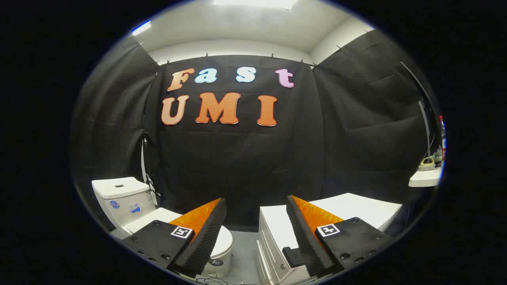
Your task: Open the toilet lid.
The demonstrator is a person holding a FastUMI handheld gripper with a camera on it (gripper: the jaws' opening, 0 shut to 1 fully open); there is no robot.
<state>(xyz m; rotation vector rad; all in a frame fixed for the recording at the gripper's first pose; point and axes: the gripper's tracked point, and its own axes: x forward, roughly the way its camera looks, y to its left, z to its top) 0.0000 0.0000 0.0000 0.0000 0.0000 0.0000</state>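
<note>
A white toilet [222,245] stands on the floor to the left, its tank [121,198] against the black cloth wall. Its lid [156,219] lies flat and closed on the bowl, partly hidden behind my left finger. My gripper [255,206] hovers high above the floor, well short of the toilet, open with a wide gap and nothing between its fingers. The left finger [204,233] overlaps the bowl in view without touching it.
A white cabinet with drawers [348,209] stands just right of the toilet, behind my right finger. A white shelf [425,178] with a few small items hangs on the far right wall. Grey floor [245,253] runs between toilet and cabinet.
</note>
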